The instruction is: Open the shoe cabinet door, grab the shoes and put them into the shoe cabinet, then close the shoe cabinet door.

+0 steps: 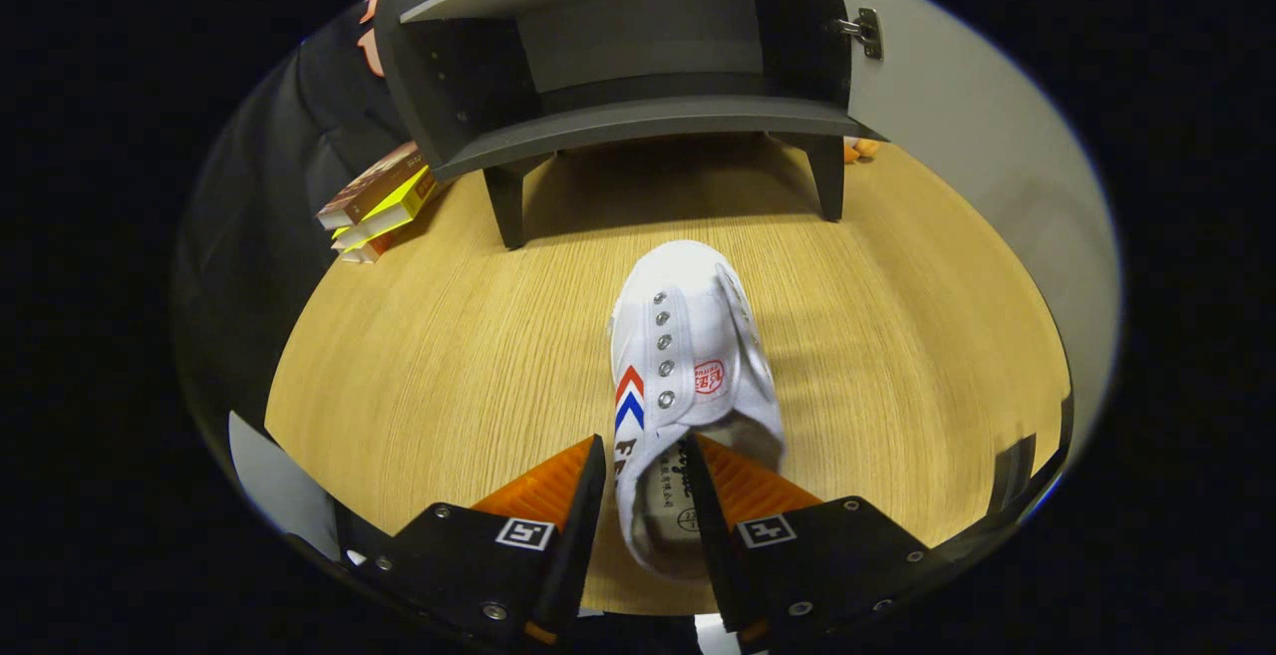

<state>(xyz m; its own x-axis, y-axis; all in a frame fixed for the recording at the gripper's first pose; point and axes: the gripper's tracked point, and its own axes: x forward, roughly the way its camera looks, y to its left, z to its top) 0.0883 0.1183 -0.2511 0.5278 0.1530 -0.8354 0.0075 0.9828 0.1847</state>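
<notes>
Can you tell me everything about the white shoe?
The white shoe looks like canvas, with no laces, a row of metal eyelets, red and blue chevrons on its side and a small red mark on the tongue. It points toe-first toward the open shoe cabinet, above the wooden floor. The gripper holds it at the heel end: one orange finger presses the outside wall, the other sits inside the opening, pinching that side wall.

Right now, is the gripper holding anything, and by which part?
The gripper grips the white shoe at its heel end: one finger outside the shoe's side wall, the other inside the opening.
</notes>
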